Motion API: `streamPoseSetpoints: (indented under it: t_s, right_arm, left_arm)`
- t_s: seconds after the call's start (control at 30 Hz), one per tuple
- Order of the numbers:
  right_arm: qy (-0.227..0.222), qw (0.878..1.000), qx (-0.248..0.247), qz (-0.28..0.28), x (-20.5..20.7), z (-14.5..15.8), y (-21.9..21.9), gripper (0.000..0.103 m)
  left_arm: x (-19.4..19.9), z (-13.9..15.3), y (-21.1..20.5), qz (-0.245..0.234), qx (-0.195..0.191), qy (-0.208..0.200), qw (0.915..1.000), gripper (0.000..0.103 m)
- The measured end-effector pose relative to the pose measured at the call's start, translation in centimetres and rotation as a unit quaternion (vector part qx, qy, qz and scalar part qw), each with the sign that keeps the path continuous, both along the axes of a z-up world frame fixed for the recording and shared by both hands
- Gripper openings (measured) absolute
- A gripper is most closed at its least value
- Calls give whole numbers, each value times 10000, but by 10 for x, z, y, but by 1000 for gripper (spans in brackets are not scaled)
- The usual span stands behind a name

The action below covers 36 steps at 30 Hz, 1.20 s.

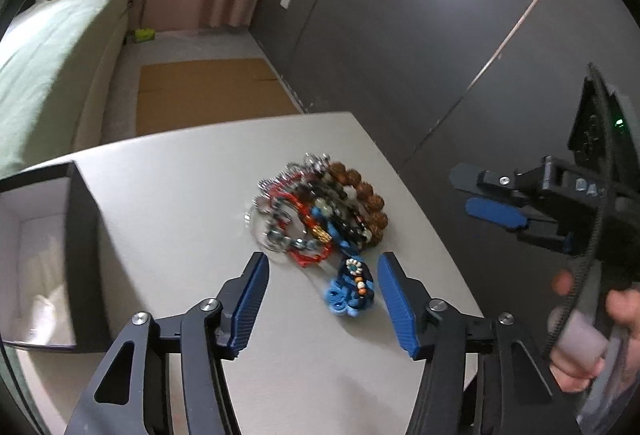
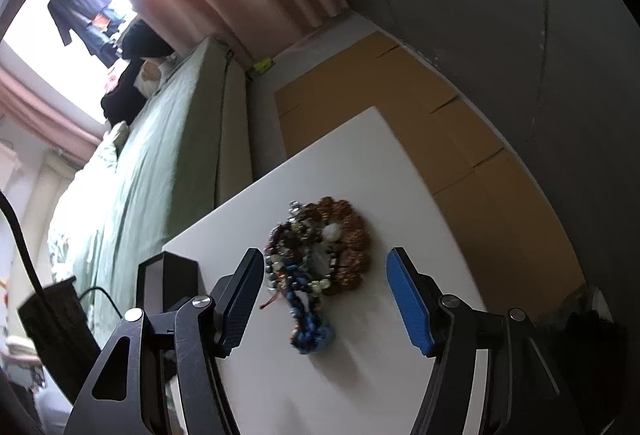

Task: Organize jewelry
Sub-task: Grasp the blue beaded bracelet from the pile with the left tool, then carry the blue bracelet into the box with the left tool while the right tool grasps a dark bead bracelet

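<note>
A tangled pile of jewelry (image 1: 320, 211) lies on the white table (image 1: 172, 195): brown bead bracelets, red cord, silver chain links and a blue knotted piece (image 1: 352, 291) at its near end. My left gripper (image 1: 323, 259) hovers open just short of the pile, with the blue piece between its fingers but untouched. The right gripper (image 1: 460, 189) shows at the right of this view, past the table's edge. In the right wrist view the same pile (image 2: 320, 255) sits ahead of the open right gripper (image 2: 324, 253), which holds nothing.
An open dark box with a white inside (image 1: 40, 255) stands at the table's left; it also shows in the right wrist view (image 2: 168, 275). A green-sheeted bed (image 1: 48, 67), flat cardboard (image 1: 208, 91) on the floor and a dark wall (image 1: 420, 35) surround the table. A hand (image 1: 580, 359) grips the right handle.
</note>
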State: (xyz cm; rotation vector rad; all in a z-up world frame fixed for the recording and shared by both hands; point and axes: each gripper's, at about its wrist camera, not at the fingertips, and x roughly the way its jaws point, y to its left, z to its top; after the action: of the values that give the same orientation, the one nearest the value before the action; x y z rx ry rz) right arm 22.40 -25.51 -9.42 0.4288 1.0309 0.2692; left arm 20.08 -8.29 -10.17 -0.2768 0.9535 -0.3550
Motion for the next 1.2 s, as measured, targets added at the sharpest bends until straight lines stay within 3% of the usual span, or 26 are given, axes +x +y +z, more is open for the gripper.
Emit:
streamPoseSetpoints:
  t_s: [0.43, 0.53, 0.6, 0.63, 0.8, 1.2]
  right_arm:
    - [150, 9995, -207, -195, -8, -2, -36, 64]
    - [135, 9994, -206, -242, -8, 0, -46, 65]
    - [143, 9994, -208, -251, -8, -1, -49, 65]
    - [152, 9994, -213, -244, -8, -1, -50, 65]
    - [187, 9994, -227, -155, -7, -2, -46, 65]
    - [220, 9995, -135, 203, -1, -10, -9, 65]
  left_arm:
    - [8, -28, -45, -185, 252, 210, 9993, 56]
    - [9, -34, -49, -175, 297, 270, 9990, 40]
    - [10, -37, -54, -204, 468, 263, 9983, 16]
    - [10, -39, -54, -205, 528, 250, 9981, 13]
    - [5, -24, -41, -100, 480, -3, 9988, 11]
    - [-1, 22, 9, 238, -41, -468, 9986, 10]
